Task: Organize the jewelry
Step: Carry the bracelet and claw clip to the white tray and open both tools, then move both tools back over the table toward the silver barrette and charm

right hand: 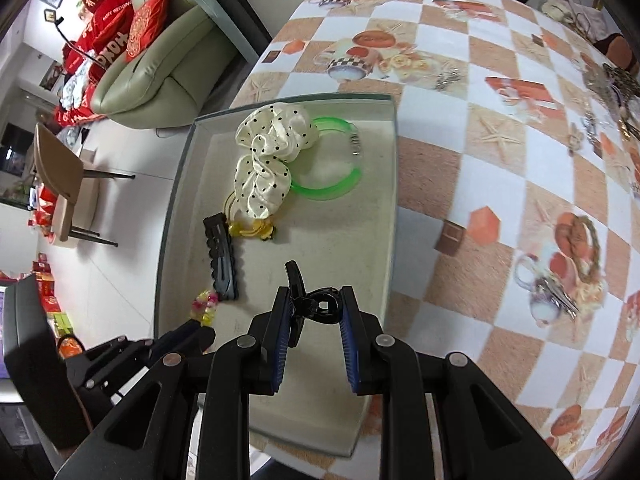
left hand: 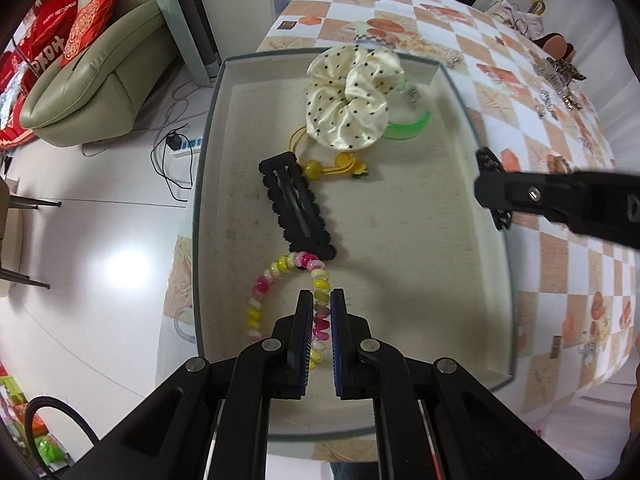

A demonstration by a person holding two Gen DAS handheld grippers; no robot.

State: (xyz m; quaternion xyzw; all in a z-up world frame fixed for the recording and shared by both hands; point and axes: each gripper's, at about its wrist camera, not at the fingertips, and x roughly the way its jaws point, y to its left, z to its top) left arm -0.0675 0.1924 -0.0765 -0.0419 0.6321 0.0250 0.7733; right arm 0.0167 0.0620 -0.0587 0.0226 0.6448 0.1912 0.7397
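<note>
while fingers (left hand: 322,312) pinch beads (left hand: 320,280), tray (left hand: 500,240) waits

Over the tray (left hand: 460,208), the left tool (left hand: 321,300) gripped a pink-and-yellow bead bracelet (left hand: 260,296) beside a black hair clip (left hand: 298,208).

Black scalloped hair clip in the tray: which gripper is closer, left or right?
Left. The left gripper, holding the beaded bracelet, is just short of the black scalloped hair clip; the right gripper is farther across the tray.
</note>
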